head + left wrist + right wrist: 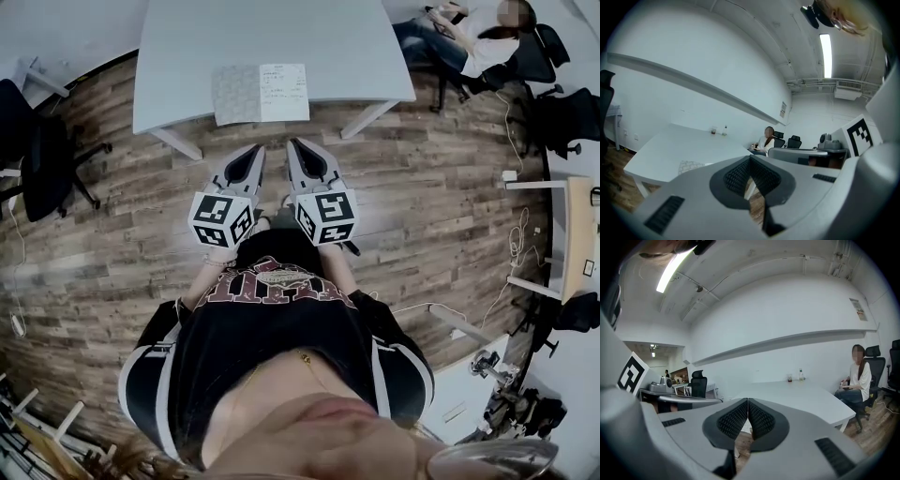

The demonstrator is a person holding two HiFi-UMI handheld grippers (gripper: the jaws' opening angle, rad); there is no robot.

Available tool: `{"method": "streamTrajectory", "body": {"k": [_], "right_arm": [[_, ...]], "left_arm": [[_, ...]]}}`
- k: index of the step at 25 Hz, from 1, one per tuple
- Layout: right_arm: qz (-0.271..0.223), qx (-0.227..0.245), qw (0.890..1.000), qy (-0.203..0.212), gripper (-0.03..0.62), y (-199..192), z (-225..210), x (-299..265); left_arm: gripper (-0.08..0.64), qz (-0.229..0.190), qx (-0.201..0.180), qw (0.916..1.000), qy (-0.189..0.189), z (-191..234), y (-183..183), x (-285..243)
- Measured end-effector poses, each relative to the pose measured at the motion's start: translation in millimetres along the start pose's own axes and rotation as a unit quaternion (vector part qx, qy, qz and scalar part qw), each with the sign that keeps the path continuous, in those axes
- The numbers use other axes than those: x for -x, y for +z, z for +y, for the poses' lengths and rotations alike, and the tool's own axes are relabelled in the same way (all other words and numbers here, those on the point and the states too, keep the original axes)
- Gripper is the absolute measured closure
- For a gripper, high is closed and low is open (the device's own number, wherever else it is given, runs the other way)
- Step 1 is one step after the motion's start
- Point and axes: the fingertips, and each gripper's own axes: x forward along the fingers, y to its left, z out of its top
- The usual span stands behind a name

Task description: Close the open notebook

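- Head view: the notebook (261, 93) lies open and flat at the near edge of the pale grey desk (281, 28), its two pages side by side.
- Its left page is grey with a fine all-over pattern. Its right page is white, with a few lines of handwriting near the top that are too small to read.
- In the left gripper view, the patterned page (689, 166) shows at the desk's near edge.
- The left gripper (256, 150) and the right gripper (294, 144) are held side by side over the wooden floor (422, 187). Both point toward the notebook and stand apart from it, short of the desk.
- Left gripper view: the ribbed fingers (738, 174) are pressed together at the tips, with nothing between them.
- Right gripper view: the fingers (761, 418) are likewise pressed together and empty.
- A seated person (478, 42) is past the desk's far right corner.
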Motion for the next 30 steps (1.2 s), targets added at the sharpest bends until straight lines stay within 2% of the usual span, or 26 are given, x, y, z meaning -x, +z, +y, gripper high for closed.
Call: {"method": "streamTrajectory", "body": {"k": [17, 30], "right_arm": [[0.010, 0.006, 0.999, 0.042, 0.574, 25.8, -73.0, -39.3], [0.019, 0.009, 0.997, 0.079, 0.574, 19.3, -108.9, -52.0]], "left_arm": [[0.520, -0.005, 0.007, 0.9987, 0.050, 6.0, 30.6, -75.8], [0.520, -0.010, 0.014, 0.9965, 0.082, -1.1, 26.9, -110.8]]}}
